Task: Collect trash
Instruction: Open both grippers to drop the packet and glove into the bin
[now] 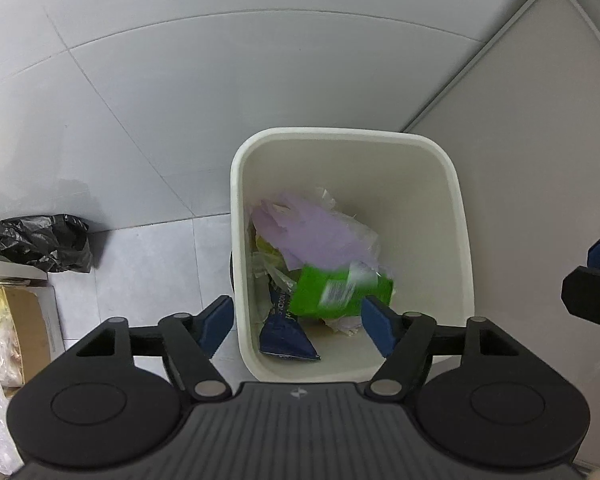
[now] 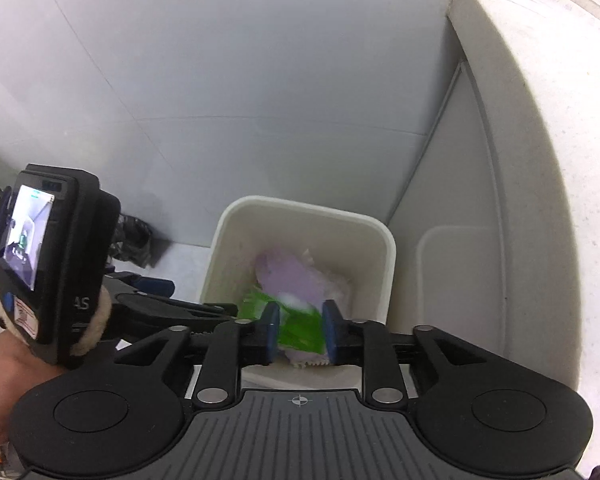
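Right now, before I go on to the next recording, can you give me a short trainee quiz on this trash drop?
1. True or false: the green packet is clamped between the left gripper's pads.
2. Which lies on the floor left of the white bin? A: a black plastic bag. B: a red bucket. C: a broom.
3. Fill in: the large pale sheet among the bin's trash is ____ in colour.

Key:
1. False. The jaws stand wide apart and the packet, blurred, is down inside the bin.
2. A, the black plastic bag, crumpled against the wall.
3. Lilac: the lilac paper lies above the green packet, with a dark blue wrapper lower down.
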Demonstrator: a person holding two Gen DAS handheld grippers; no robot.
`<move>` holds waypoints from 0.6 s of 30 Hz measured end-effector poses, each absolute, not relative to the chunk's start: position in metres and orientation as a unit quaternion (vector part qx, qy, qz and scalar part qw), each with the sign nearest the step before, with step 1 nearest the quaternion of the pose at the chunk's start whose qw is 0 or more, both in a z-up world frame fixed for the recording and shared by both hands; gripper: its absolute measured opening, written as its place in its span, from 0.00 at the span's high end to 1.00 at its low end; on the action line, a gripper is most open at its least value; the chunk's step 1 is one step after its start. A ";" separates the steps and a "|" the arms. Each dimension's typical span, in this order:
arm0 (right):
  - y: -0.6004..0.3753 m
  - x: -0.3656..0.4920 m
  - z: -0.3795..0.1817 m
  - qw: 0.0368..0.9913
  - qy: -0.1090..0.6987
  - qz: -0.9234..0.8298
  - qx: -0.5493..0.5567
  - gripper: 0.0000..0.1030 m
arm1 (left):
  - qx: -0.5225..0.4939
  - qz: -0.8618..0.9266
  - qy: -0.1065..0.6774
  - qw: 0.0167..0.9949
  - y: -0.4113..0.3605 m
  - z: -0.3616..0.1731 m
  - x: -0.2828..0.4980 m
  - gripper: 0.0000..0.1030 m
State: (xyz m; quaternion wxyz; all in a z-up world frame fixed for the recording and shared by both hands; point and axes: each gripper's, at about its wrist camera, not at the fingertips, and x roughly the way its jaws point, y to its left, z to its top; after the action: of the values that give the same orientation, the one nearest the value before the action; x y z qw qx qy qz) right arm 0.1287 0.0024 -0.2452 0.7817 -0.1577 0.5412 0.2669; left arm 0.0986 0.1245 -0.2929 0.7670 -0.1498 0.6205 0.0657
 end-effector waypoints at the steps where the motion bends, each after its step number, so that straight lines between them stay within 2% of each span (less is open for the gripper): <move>1: 0.002 0.128 -0.243 0.782 0.540 0.268 -0.157 0.73 | -0.150 0.065 0.620 0.768 0.124 -0.292 0.099 0.32; 3: 0.002 0.126 -0.239 0.784 0.538 0.270 -0.154 0.63 | -0.150 0.064 0.617 0.770 0.124 -0.289 0.098 0.29; 7: -0.002 0.125 -0.231 0.786 0.530 0.282 -0.150 0.54 | -0.150 0.065 0.609 0.777 0.127 -0.282 0.097 0.26; 9: -0.002 0.122 -0.225 0.786 0.524 0.291 -0.148 0.45 | -0.154 0.068 0.604 0.779 0.129 -0.278 0.096 0.24; 12: -0.004 0.115 -0.212 0.790 0.512 0.306 -0.145 0.36 | -0.158 0.070 0.600 0.781 0.130 -0.270 0.094 0.22; 18: -0.015 0.101 -0.189 0.804 0.481 0.321 -0.137 0.28 | -0.149 0.069 0.587 0.793 0.127 -0.255 0.092 0.17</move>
State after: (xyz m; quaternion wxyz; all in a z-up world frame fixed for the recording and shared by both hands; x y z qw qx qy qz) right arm 0.1010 -0.0148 -0.1887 0.8041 -0.1365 0.4813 0.3212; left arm 0.0915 0.1273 -0.2545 0.7932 -0.1486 0.5865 0.0690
